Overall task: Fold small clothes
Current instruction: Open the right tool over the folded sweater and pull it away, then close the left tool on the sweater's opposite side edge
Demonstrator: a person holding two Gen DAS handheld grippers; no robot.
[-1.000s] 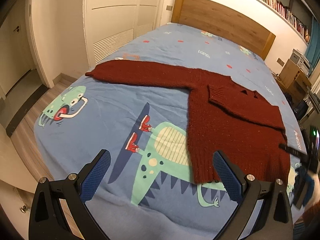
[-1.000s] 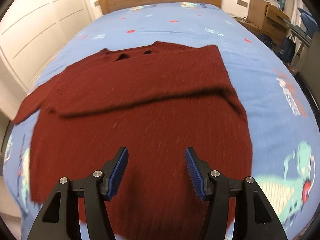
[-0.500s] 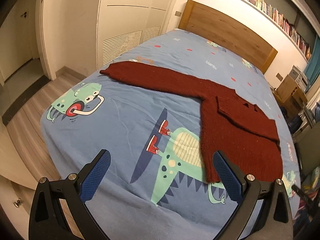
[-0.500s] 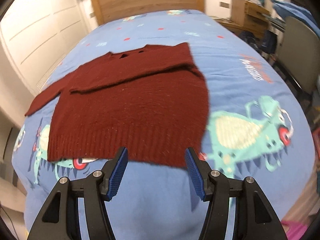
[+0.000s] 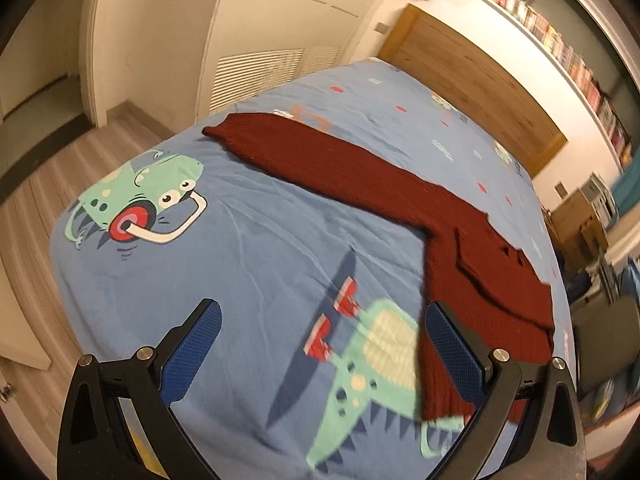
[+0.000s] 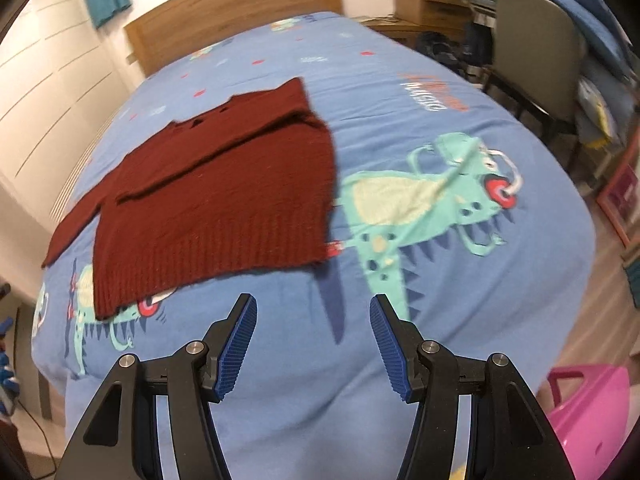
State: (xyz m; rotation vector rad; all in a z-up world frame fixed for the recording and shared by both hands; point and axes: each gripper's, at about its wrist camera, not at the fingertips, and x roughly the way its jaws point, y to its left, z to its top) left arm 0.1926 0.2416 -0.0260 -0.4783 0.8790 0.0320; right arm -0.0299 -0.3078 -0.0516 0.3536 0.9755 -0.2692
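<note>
A dark red knitted sweater (image 5: 472, 264) lies flat on the blue dinosaur-print bedsheet (image 5: 256, 248). One sleeve is folded across its chest; the other sleeve (image 5: 304, 152) stretches out toward the bed's left edge. In the right wrist view the sweater (image 6: 224, 192) lies left of centre, hem toward me. My left gripper (image 5: 320, 344) is open and empty above the near part of the bed, its right finger close to the hem. My right gripper (image 6: 312, 340) is open and empty, well short of the hem.
A wooden headboard (image 5: 472, 80) stands at the far end. White wardrobe doors (image 5: 256, 40) line the left side. A chair (image 6: 536, 52) and cluttered furniture stand on the right. A pink plastic object (image 6: 588, 412) sits on the floor at lower right.
Both grippers have pulled back from the sweater toward the foot of the bed. The right gripper was over the sweater's body; now the whole hem shows in front of it. Both stayed open.
</note>
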